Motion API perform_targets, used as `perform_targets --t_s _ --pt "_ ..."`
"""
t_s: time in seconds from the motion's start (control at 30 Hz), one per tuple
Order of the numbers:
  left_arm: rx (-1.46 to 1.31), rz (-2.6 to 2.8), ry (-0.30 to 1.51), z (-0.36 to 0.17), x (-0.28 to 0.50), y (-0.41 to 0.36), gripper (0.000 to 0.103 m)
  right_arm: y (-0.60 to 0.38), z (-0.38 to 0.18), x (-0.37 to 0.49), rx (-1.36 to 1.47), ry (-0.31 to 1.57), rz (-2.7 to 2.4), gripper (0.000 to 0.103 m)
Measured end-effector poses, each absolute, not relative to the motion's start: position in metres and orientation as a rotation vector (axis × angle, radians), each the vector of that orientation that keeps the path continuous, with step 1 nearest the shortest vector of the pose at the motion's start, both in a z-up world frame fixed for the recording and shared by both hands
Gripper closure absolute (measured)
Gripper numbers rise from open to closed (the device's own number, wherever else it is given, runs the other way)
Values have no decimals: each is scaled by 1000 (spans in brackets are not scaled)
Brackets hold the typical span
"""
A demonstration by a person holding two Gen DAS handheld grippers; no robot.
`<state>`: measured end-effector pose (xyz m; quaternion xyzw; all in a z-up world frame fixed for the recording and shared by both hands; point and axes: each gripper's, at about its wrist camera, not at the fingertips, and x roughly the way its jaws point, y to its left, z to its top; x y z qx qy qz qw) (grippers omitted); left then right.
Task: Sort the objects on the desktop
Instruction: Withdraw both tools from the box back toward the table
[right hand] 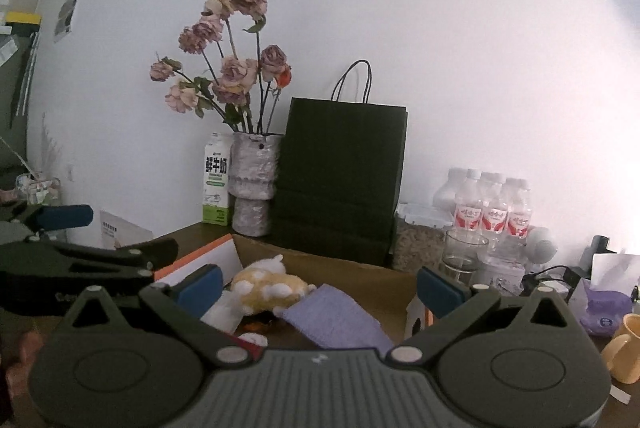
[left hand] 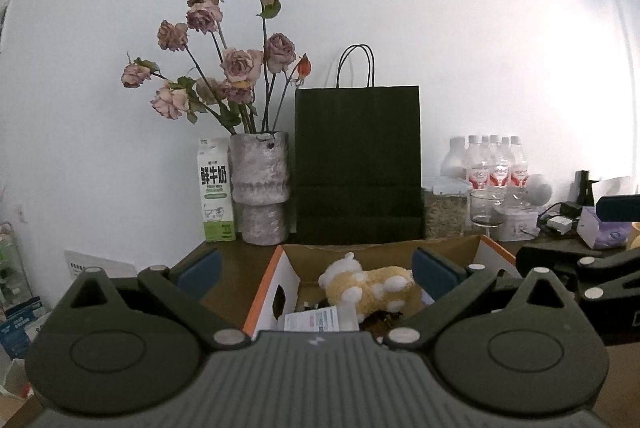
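Wooden desk (left hand: 228,264): cardboard box (left hand: 272,280) holds fuzzy plush toy (left hand: 368,286); left gripper (left hand: 318,268), right gripper (right hand: 318,284) both spread, empty.

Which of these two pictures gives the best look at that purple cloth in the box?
The right wrist view: the purple cloth lies in plain sight there, flat in the cardboard box beside the plush toy, between the open right gripper fingers. The left wrist view does not show it at all.

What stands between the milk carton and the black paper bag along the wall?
A grey vase of dried roses stands between the milk carton and black paper bag; both wrist views show it.
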<state>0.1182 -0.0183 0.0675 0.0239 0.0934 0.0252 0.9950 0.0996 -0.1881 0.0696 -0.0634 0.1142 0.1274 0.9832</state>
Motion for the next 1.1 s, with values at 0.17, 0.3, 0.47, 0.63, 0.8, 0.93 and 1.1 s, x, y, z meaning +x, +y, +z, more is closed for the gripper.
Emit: perform_targets --t_s 0.17,0.3,0.47,0.63,0.8,0.93,1.1 --pt "33 41 196 66 100 -13 0 -191 67 81 -124 238 256 0" --pt "36 37 208 62 88 -10 0 -193 63 68 -124 246 257 0" --pt "35 34 225 56 75 -6 0 -193 54 54 -138 275 259 0" --pt "36 28 245 50 63 -3 0 -198 45 38 -140 298 255 0" --pt "36 24 277 39 54 -1 0 -205 32 29 -136 337 245 0" --pt "30 28 323 26 52 2 0 -211 15 29 -132 395 229 0" --pt "22 38 356 18 52 8 0 -219 -1 32 -123 452 194 0"
